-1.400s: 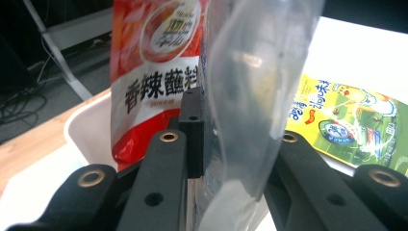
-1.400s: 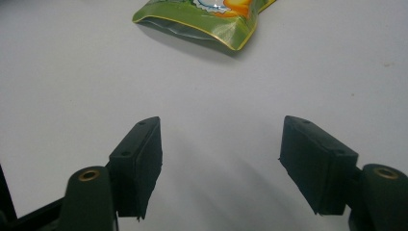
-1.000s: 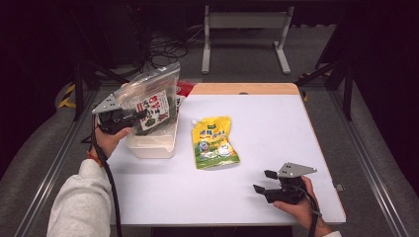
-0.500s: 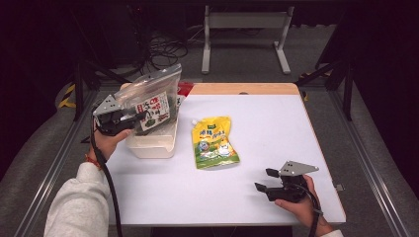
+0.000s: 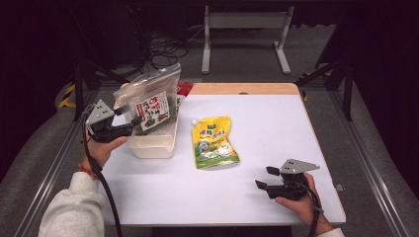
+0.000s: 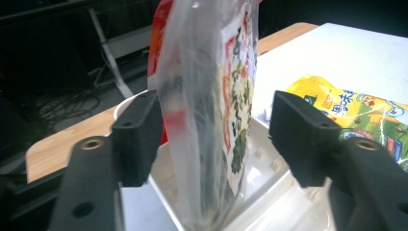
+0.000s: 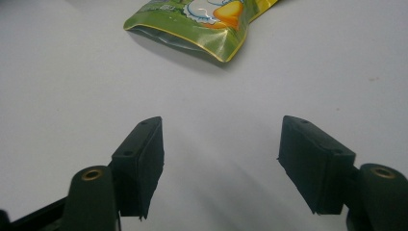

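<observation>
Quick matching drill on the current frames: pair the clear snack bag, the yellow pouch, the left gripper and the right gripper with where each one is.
1. clear snack bag
2. yellow pouch
3. left gripper
4. right gripper

A. lying flat mid-table
B. open over bare table near the front right
C. standing upright in the white bin
D. jaws just opened, either side of the bag, pads off it

Pairs: 1-C, 2-A, 3-D, 4-B

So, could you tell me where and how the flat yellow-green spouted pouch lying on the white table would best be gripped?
I would grip the flat yellow-green spouted pouch by its near bottom edge, which bulges slightly off the white table in the right gripper view, coming in low from the person's side. The right tongs are open, empty and already face that edge.
</observation>
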{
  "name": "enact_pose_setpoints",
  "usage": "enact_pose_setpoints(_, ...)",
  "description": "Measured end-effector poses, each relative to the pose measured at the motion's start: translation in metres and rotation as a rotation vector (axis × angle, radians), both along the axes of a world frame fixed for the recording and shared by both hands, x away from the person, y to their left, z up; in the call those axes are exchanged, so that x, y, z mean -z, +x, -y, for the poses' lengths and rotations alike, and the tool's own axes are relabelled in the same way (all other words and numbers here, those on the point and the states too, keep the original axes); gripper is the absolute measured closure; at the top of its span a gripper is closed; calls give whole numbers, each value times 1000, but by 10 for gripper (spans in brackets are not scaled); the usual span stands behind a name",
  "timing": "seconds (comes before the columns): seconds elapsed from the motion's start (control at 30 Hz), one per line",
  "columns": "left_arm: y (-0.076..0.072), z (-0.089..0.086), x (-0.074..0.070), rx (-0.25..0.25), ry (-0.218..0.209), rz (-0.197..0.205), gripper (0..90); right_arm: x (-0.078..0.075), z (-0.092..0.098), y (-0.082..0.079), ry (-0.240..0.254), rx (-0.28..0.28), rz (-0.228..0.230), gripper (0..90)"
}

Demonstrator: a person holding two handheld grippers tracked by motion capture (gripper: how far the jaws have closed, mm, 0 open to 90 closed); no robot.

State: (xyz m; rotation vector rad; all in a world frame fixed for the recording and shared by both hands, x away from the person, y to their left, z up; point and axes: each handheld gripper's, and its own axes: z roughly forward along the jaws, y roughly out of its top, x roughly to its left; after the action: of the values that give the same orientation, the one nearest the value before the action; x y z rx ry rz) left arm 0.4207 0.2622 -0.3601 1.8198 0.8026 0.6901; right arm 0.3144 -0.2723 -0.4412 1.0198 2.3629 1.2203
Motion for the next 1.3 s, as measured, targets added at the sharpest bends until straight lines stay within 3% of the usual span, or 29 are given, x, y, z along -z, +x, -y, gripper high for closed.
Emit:
enact_pose_setpoints(0.13, -18, -5, 1, -8, -28, 13, 295, -2, -1, 4, -5, 1, 5, 346)
enact_pose_setpoints(0.4, -48, -3, 11, 18, -6, -2, 225, -6, -1, 14, -7, 3, 19, 367)
enact_pose_setpoints(0.7, -68, 8, 23, 44, 7, -26, 178, -11, -1, 24, -8, 7, 32, 397)
enact_pose_setpoints(1.3, -101, 41, 50, 180, 74, -91, 151, -14, 1, 40, 5, 8, 40, 533)
